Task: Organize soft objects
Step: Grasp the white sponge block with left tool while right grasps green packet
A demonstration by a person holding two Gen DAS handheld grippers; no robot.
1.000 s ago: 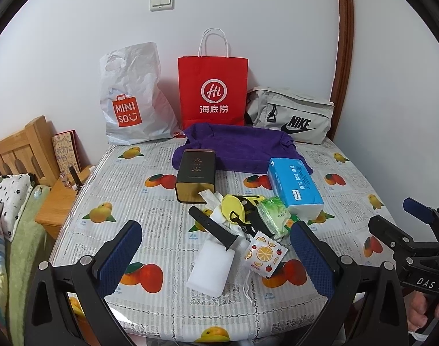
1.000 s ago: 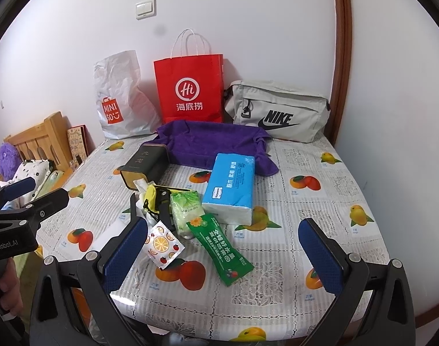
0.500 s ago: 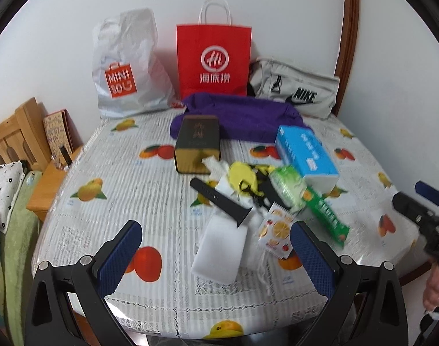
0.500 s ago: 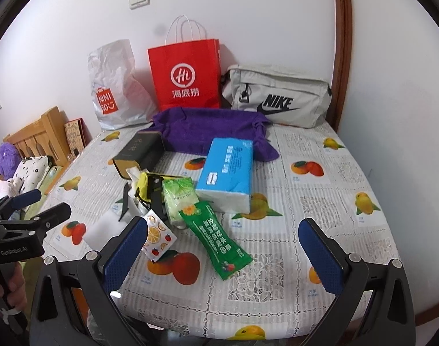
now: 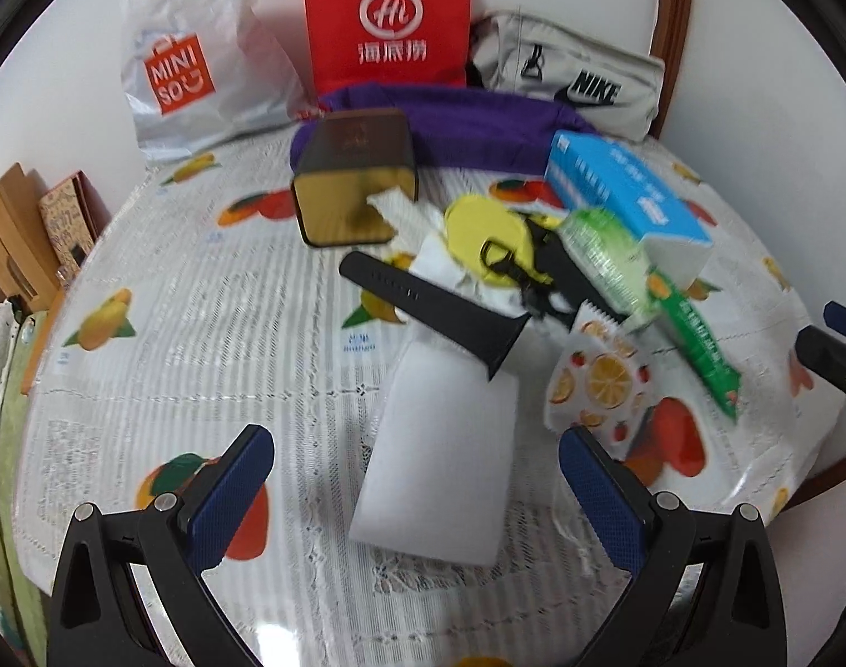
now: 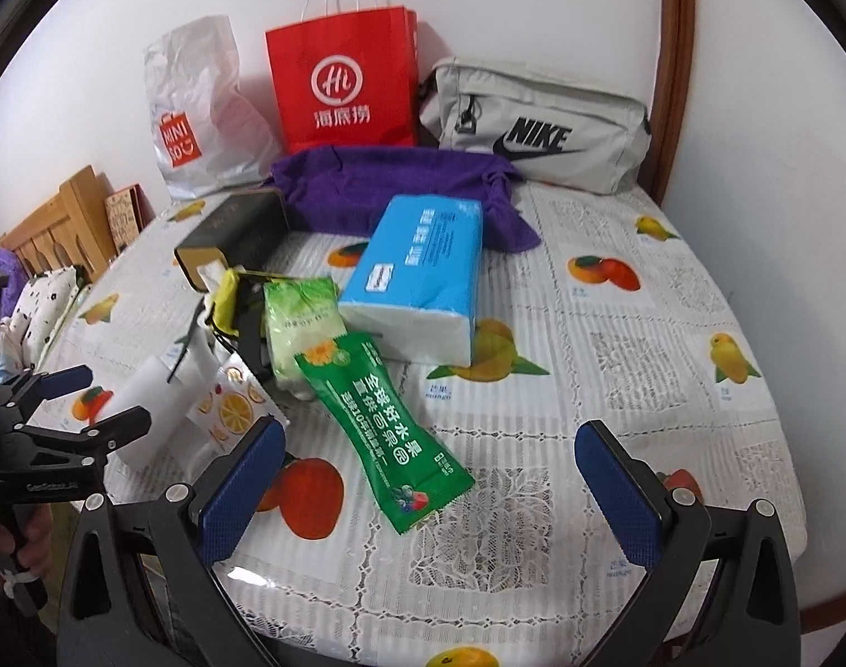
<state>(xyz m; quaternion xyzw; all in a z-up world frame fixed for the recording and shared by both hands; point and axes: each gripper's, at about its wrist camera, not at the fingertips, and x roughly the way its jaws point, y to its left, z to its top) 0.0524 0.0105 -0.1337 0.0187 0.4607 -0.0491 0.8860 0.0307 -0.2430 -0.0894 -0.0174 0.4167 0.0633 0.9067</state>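
1. The surface (image 6: 617,300), under a fruit-print cloth, carries everything; the bags stand along the far wall, which leaves the near half free for sorting
2. The purple cloth (image 6: 389,183) lies spread in front of the red paper bag (image 6: 342,89), flat and out of the pile, so it looks like a likely base or wrap for the soft things
3. The blue tissue pack (image 6: 423,272) lies just beside the cloth with its near end on the heap's edge, easy to reach from the right
4. The white sponge block (image 5: 445,444) lies nearest the left claw (image 5: 417,500), with a black strap (image 5: 434,305) across its far end; the strap would likely have to shift first
5. The green sachet (image 6: 384,422) points toward the right claw (image 6: 431,494)
6. Both claws hover spread wide above the near edge, holding nothing, each apparently lined up on its closest soft item
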